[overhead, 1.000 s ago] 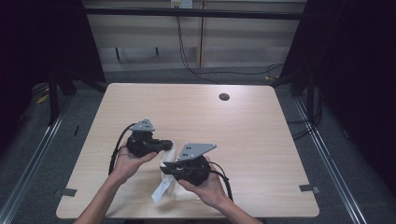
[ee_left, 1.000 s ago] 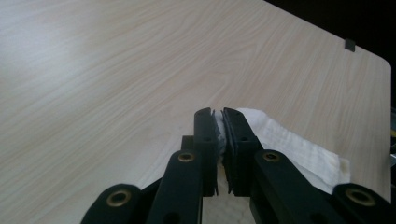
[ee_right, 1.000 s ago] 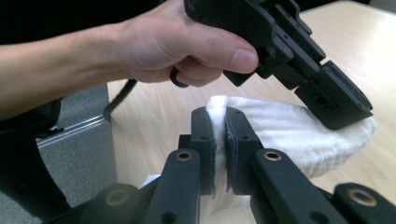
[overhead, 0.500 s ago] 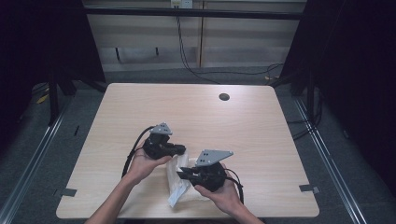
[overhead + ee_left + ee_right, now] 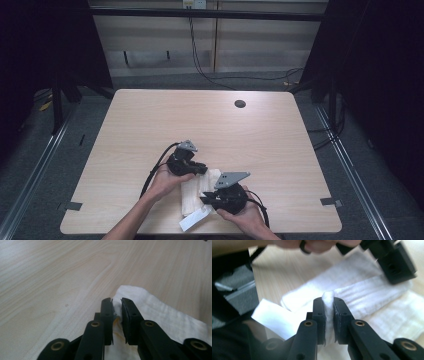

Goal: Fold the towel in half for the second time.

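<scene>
A white towel lies crumpled near the table's front edge, between both hands. My left gripper is at its far edge, and in the left gripper view the black jaws pinch a fold of the towel between them. My right gripper sits at the towel's near right side. In the right gripper view its jaws are shut on a bunched ridge of the towel, with cloth squeezed up between the tips. A flat white label sticks out of the towel at the near left.
The light wooden table stretches away to the far side, with a dark round grommet near its back edge. Black frame posts and cables stand beyond the table. The person's forearms come in from the front edge.
Both grippers have moved rightward and toward the front edge with the towel between them. The towel lies more bunched, and the left gripper sits closer to the right one.
</scene>
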`<state>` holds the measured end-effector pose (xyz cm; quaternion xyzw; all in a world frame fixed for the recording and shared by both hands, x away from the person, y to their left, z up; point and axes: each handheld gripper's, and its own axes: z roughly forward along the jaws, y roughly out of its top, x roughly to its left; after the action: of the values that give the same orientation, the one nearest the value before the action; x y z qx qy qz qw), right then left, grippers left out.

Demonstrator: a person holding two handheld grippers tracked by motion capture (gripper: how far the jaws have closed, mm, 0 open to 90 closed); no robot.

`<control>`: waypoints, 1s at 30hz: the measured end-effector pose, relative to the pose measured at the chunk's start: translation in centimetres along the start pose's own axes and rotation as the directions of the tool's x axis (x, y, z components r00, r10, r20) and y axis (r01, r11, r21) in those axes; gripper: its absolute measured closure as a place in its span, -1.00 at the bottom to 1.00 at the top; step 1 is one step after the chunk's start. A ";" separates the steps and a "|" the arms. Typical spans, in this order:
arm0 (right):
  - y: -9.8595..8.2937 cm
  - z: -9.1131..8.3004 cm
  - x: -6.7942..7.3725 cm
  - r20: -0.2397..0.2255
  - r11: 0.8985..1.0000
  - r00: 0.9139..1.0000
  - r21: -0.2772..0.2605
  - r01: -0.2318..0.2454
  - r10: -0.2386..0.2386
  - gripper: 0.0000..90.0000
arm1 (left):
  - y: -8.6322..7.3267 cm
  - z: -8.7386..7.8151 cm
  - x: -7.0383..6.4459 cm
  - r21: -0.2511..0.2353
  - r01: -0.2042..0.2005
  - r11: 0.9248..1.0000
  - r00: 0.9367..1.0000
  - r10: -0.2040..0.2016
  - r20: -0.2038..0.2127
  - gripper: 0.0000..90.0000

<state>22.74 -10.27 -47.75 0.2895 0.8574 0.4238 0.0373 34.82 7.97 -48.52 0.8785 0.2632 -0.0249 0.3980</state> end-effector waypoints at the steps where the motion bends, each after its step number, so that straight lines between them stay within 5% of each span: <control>1: -0.2 0.0 0.0 0.007 1.000 1.000 0.002 0.005 -0.005 0.80 | 0.1 0.1 -0.1 -0.005 0.007 1.000 1.000 -0.007 0.002 0.76; 9: -0.8 -0.5 -0.3 0.043 1.000 0.999 0.021 -0.010 0.009 0.66 | 0.0 0.6 0.0 -0.015 0.015 1.000 1.000 -0.015 0.020 0.73; 20: -1.5 -1.2 -0.7 0.078 0.998 0.996 0.043 -0.050 0.046 0.41 | 0.4 -0.1 -0.2 -0.037 -0.006 0.999 0.999 0.007 0.031 0.41; 30: -2.1 -2.1 -1.7 0.075 0.994 0.992 0.033 -0.103 0.100 0.31 | 0.6 -1.1 -0.3 -0.106 -0.032 0.994 0.999 0.034 0.012 0.13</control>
<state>22.51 -13.68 -48.29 0.3487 0.8474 0.3982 0.0418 34.60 8.31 -47.27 0.8603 0.2466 -0.0105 0.4461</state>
